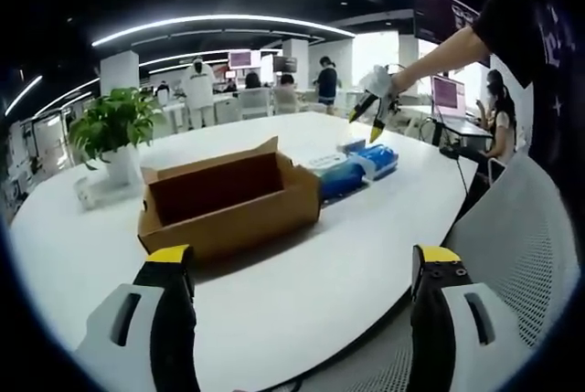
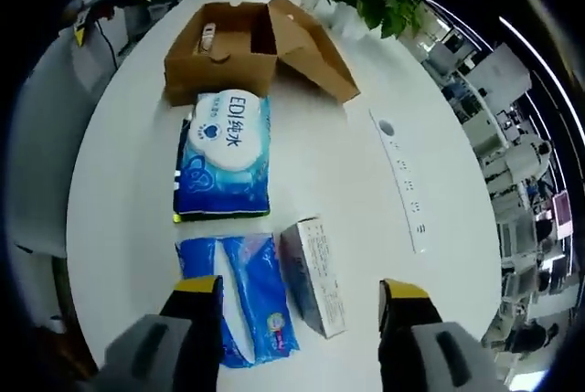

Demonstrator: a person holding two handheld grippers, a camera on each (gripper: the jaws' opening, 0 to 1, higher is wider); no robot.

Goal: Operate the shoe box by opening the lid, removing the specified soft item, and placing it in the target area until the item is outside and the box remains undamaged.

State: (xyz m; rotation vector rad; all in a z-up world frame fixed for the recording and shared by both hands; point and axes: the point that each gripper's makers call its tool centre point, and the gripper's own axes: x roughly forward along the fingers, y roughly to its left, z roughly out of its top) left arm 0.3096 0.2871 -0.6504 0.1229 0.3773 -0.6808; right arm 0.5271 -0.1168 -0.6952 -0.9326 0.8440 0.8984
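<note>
1. The white table (image 2: 347,164) carries everything; its rounded edge lies close behind the packs in the right gripper view, so a hard push could send a pack toward it.
2. The cardboard shoe box (image 1: 228,200) stands with its lid (image 2: 315,54) already folded back. The lid and its hinge look like the weak part: a jaw catching it could crease or tear the card, which the task forbids.
3. The large blue wipes pack (image 2: 224,154) lies outside, just beside the box's front wall. Being soft film, it could buckle or slip if pinched at a corner.
4. The smaller blue pack (image 2: 251,296) and a small carton (image 2: 313,275) lie side by side nearest the right gripper (image 2: 302,305), whose jaws stand apart and hold nothing. Closing here could grab both at once.
5. The left gripper (image 1: 302,269) hangs near the table edge, jaws spread and bare.
6. A small item still inside the box (image 2: 208,38) is too small to identify.
</note>
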